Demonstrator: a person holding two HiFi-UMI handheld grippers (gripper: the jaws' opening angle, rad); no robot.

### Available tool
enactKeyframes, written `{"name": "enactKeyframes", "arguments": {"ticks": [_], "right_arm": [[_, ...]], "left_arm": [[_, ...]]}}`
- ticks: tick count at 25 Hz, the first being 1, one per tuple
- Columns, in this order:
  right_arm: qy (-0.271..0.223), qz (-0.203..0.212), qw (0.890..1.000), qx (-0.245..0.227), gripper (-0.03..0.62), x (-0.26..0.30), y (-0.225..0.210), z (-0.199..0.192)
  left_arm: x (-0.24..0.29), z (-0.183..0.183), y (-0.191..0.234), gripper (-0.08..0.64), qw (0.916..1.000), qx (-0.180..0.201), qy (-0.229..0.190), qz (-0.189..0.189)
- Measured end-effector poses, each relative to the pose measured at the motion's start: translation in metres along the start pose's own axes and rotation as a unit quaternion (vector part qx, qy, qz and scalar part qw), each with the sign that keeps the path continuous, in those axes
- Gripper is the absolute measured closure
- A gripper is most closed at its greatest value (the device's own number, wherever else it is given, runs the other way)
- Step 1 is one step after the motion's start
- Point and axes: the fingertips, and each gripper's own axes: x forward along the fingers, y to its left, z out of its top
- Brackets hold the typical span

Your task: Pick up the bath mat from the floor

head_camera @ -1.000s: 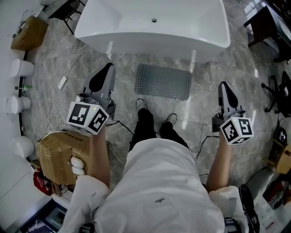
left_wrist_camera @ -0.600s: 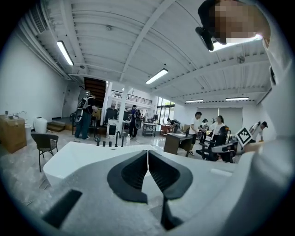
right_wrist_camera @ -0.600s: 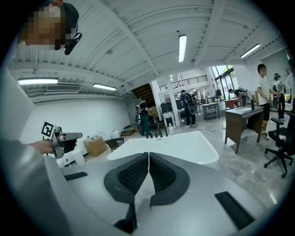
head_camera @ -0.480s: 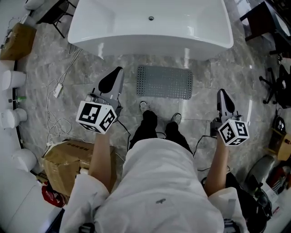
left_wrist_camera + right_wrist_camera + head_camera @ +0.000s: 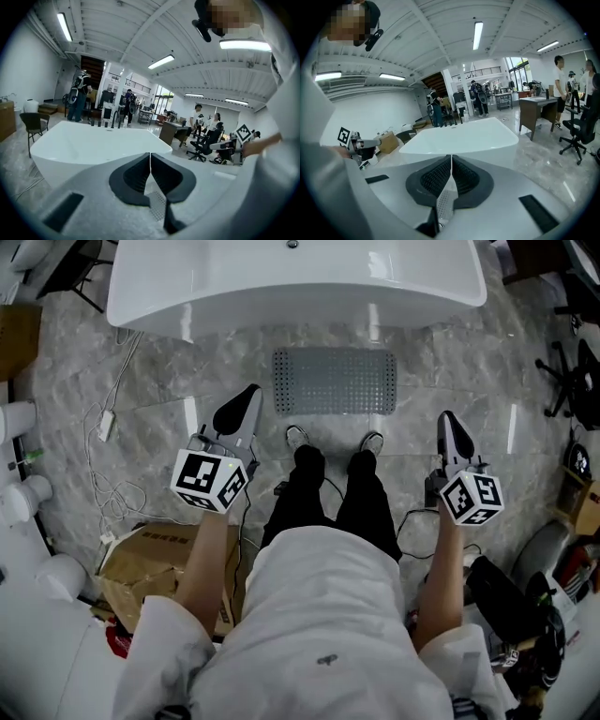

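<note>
A grey dotted bath mat point(image 5: 335, 382) lies flat on the marble floor just in front of the white bathtub point(image 5: 300, 282), ahead of the person's shoes. My left gripper point(image 5: 249, 394) hangs to the mat's left, above the floor, jaws shut with nothing in them. My right gripper point(image 5: 447, 420) hangs to the mat's lower right, also shut and empty. In the left gripper view my left gripper point(image 5: 150, 154) points at the tub, and a strip of mat point(image 5: 158, 206) shows below the jaws. The right gripper view shows my right gripper point(image 5: 451, 158) aimed at the bathtub point(image 5: 464, 136).
A cardboard box point(image 5: 155, 563) sits on the floor at my left, with white cables point(image 5: 103, 474) beside it. White fixtures point(image 5: 23, 498) line the left wall. Office chairs point(image 5: 577, 371) and clutter stand at the right. People stand further back behind the tub point(image 5: 82, 91).
The person has stepped forward toward the tub; the mat now lies closer to the shoes. Both grippers have come along, staying shut on either side of the mat.
</note>
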Motion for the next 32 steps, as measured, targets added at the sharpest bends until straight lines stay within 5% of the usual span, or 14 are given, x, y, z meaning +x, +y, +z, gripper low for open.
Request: {"name": "enactKeyframes", "arguments": {"ticks": [9, 20, 32], "right_arm": [[0.096, 0.029, 0.995, -0.005, 0.583, 0.066, -0.061, -0.086], [0.2, 0.07, 0.975, -0.066, 0.581, 0.15, -0.128, -0.212], [0.272, 0.044, 0.96, -0.059, 0.502, 0.241, -0.206, -0.359]], "left_arm": [[0.059, -0.099, 0.005, 0.541, 0.9966, -0.053, 0.062, 0.013], [0.109, -0.24, 0.013, 0.541, 0.9808, -0.144, 0.115, 0.066], [0.174, -0.42, 0.07, 0.54, 0.9658, -0.157, 0.189, 0.084]]}}
